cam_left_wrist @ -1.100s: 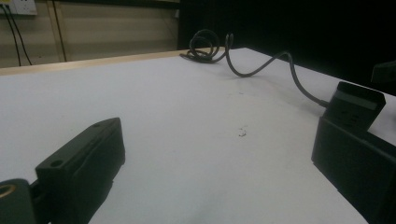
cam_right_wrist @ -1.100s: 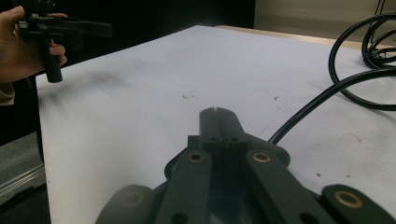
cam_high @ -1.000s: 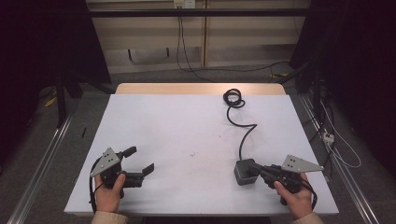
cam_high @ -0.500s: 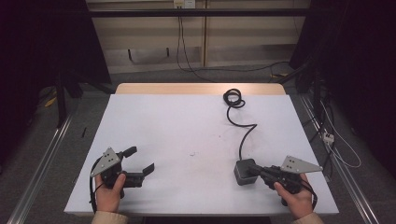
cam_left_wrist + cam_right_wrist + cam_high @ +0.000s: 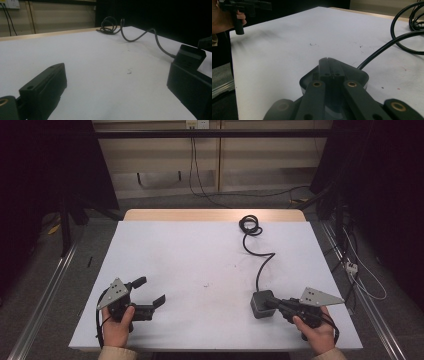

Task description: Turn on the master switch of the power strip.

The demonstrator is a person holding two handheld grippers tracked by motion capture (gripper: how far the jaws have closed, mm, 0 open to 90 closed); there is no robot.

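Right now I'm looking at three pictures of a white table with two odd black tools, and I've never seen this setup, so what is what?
A person sits at a white table and holds a hand tool in each hand. Each tool ends in two black fingers that pinch. One picture looks down from above; the other two come from small cameras riding on the tools.

The left gripper rests near the table's front left with its fingers spread, nothing between them.

The right gripper has its fingers together over a dark power adapter; whether they pinch it is hard to tell. The adapter's black cable snakes to a coil at the far edge.
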